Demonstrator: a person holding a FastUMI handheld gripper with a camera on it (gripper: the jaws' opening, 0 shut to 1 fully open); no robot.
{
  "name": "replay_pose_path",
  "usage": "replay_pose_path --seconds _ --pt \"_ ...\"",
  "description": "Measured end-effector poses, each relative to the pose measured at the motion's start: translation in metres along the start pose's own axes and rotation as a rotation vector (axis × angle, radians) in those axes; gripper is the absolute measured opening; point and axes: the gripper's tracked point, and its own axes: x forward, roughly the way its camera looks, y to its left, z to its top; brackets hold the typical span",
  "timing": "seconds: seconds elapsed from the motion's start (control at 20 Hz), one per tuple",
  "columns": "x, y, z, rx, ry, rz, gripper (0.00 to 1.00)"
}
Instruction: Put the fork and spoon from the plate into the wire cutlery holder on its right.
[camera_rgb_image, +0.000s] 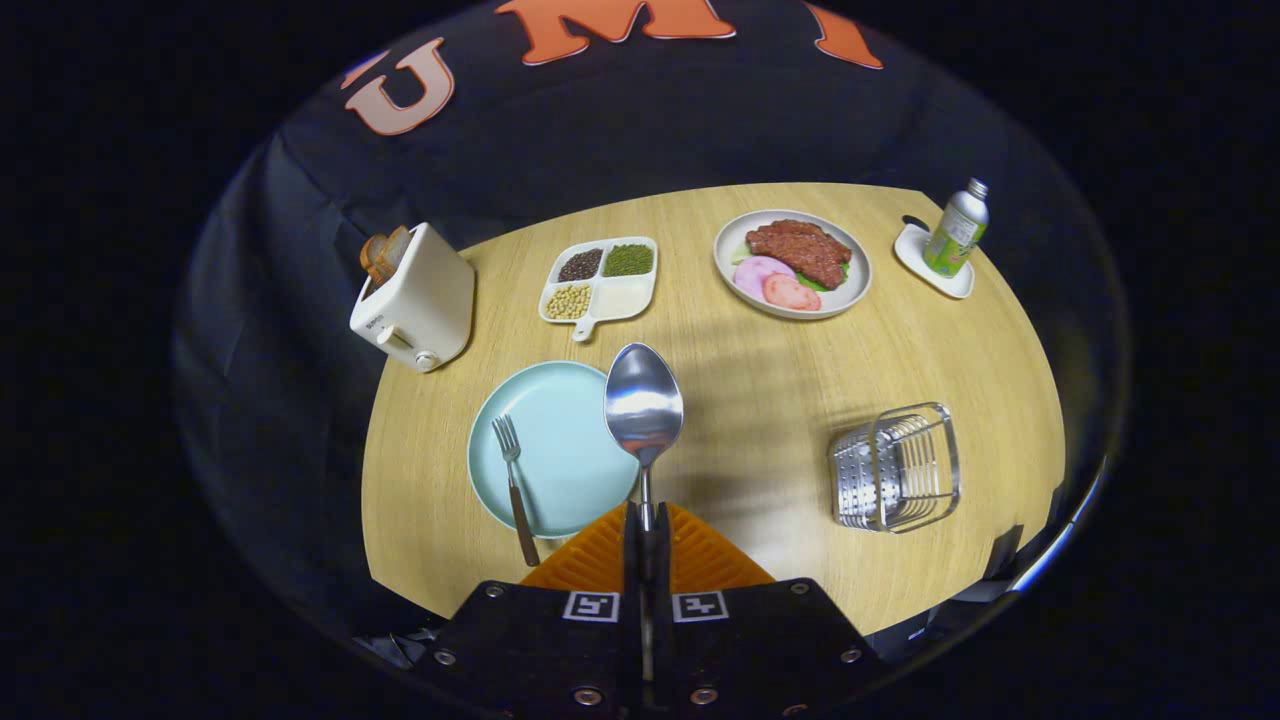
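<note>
My gripper (645, 520) is squeezed tight on the handle of the spoon (644, 405), with both fingers pressing it from the two sides. The spoon sticks straight out ahead of the fingers, and its round bowl hangs up in the air over the near edge of the blue plate (560, 450). The fork (513, 485) is lying on the plate, on the side away from the wire cutlery holder (895, 468), with its handle poking over the plate's rim toward me. The holder sits on the table (760, 390) to the right of the plate, well apart from it. I think I am in the carrying step for the spoon, so about half the job is not yet done. Next I think I must swing the spoon across to the holder, tip it so the handle or bowl points down, line it up over the open top, and only then let go.
</note>
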Motion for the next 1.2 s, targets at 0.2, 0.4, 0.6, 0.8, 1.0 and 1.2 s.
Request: replay_pose_path --seconds 0.2,0.4,0.6,0.8,1.0,1.2 --pt "-0.017 -0.046 -0.004 0.056 -0.018 -0.035 0.05" --pt "-0.028 -0.091 -0.012 0.111 -0.014 -0.059 0.05" --pt "-0.032 -0.133 -0.023 0.135 -0.009 -0.086 0.05" --pt "-0.023 -0.153 -0.043 0.123 0.054 -0.091 0.05" --pt "-0.010 -0.163 -0.050 0.114 0.096 -0.081 0.05" --pt "-0.002 -0.168 -0.047 0.080 0.114 -0.094 0.07"
